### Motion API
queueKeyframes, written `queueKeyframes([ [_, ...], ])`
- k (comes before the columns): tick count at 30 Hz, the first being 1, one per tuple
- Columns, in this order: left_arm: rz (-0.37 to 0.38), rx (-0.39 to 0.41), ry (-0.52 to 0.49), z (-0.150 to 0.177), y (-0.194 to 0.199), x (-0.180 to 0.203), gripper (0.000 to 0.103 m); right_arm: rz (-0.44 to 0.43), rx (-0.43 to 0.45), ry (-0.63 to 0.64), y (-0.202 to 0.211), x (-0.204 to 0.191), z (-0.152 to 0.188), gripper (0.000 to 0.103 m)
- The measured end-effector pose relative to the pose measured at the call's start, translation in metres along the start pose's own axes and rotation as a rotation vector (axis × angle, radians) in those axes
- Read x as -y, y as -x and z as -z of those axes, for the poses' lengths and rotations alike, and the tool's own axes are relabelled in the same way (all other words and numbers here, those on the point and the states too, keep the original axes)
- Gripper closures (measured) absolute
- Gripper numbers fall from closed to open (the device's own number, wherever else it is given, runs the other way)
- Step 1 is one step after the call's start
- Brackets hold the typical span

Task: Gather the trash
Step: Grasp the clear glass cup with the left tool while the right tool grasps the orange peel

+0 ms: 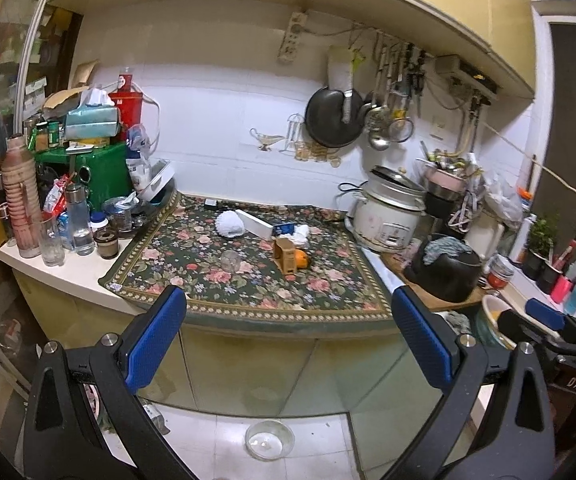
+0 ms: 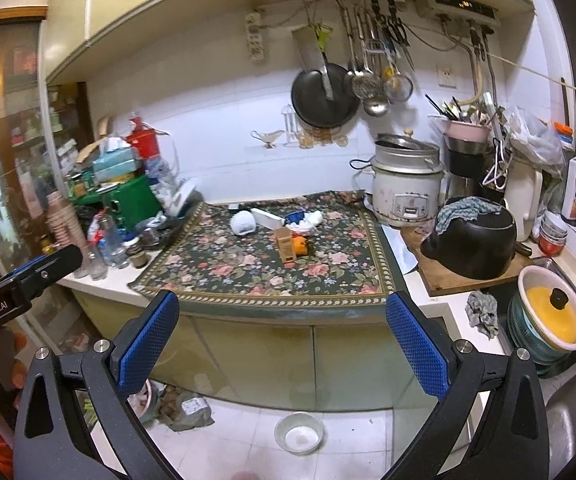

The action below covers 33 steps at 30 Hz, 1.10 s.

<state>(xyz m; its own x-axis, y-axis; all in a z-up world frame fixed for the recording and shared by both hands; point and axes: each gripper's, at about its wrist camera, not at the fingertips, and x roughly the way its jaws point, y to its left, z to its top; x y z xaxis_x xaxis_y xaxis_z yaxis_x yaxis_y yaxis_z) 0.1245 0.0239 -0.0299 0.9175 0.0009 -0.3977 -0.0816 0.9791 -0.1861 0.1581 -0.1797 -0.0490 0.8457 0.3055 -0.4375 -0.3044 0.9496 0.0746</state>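
At 6 o'clock in both wrist views: left gripper and right gripper, jaws spread wide, nothing held, both hanging off the counter's front edge above the floor. A small bowl sits on the tiles below.

12 o'clock, mid-range: floral cloth on the counter. The trash is clustered at its centre: a small brown carton upright, an orange scrap touching it at 3 o'clock. Behind, a crumpled white wad at 11 o'clock, a long white box lying flat, white tissue with a blue piece beside it.

Handling, my guess: all light. The carton is thin card and will crush, so pinch it across the narrow faces, gently. Wad and tissue are soft; grab the bulk from above. Take the long box mid-length or it will swing.

Far, 2 o'clock: rice cooker, not trash.
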Motion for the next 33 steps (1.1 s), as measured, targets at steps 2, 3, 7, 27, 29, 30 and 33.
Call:
queueKeyframes([
  [2, -0.012, -0.004, 0.002, -0.004, -0.022, -0.008, 0.000, 0.020, -0.004, -0.002, -0.020, 0.002, -0.006, 0.000],
  [3, -0.018, -0.010, 0.003, -0.007, -0.039, -0.014, 0.000, 0.032, -0.006, -0.002, -0.030, 0.003, -0.009, 0.000],
  [7, -0.037, -0.036, 0.001, -0.023, -0.102, -0.032, 0.001, 0.067, -0.025, -0.011, -0.071, 0.004, -0.023, 0.000],
  [27, -0.122, -0.396, 0.041, -0.039, -0.395, -0.090, 0.003, 0.052, -0.263, -0.068, -0.323, 0.059, -0.063, 0.000],
  [29, -0.178, -0.408, 0.075, -0.033, -0.413, -0.096, 0.003, 0.012, -0.311, -0.070, -0.353, 0.069, -0.062, 0.001],
  [30, -0.220, -0.421, 0.096, -0.030, -0.424, -0.100, 0.003, -0.011, -0.355, -0.072, -0.374, 0.075, -0.060, 0.004],
  [33, -0.277, -0.465, 0.154, -0.020, -0.451, -0.110, 0.006, -0.071, -0.460, -0.083, -0.423, 0.088, -0.055, 0.012],
])
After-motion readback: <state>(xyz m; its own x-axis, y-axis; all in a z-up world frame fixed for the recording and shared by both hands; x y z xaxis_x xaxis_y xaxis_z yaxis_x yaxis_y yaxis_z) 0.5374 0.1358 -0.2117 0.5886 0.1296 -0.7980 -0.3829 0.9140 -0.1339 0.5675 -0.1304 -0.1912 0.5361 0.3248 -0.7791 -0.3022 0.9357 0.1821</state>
